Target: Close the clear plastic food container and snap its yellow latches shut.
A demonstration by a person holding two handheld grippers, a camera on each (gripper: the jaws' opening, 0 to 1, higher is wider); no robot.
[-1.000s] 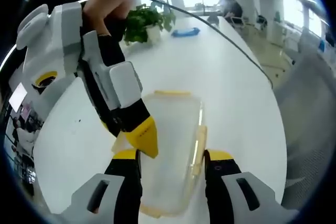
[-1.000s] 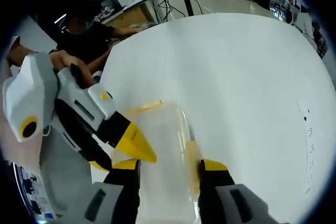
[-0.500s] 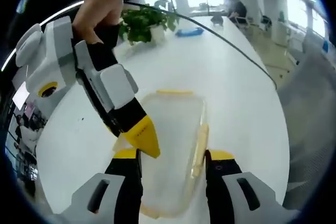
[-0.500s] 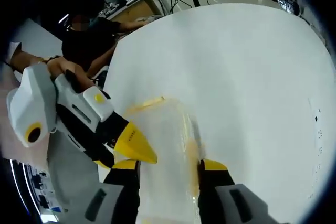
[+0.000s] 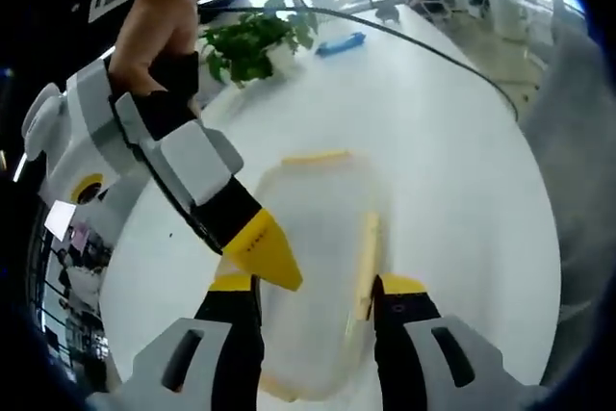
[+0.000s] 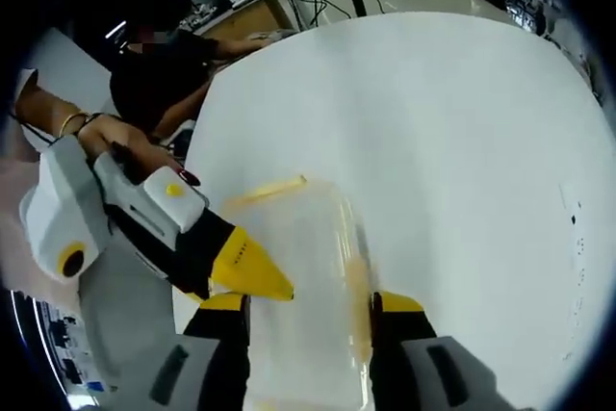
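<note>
A clear plastic food container (image 5: 313, 247) lies on the white table (image 5: 452, 151) with its lid on. One yellow latch (image 5: 316, 157) sits at its far end, another (image 5: 367, 259) along its right side. My left gripper (image 5: 316, 286) is open, its yellow-tipped jaws standing on either side of the container's near end. The right gripper's yellow tip (image 5: 262, 252) comes in from the left and rests at the container's left edge. In the right gripper view the container (image 6: 298, 262) lies between the open jaws of my right gripper (image 6: 308, 303), and the left gripper's tip (image 6: 245, 269) touches its left edge.
A potted plant (image 5: 252, 45), a blue object (image 5: 339, 43) and a black cable (image 5: 423, 40) are at the table's far end. A person in dark clothes (image 6: 164, 84) sits beyond the table's edge. Hands (image 5: 159, 16) (image 6: 106, 137) hold the grippers. Bare table (image 6: 462, 141) stretches right.
Both views have shifted and tilted a little. The other gripper's tip has slid slightly further over the container's left edge in each view. The container has not moved.
</note>
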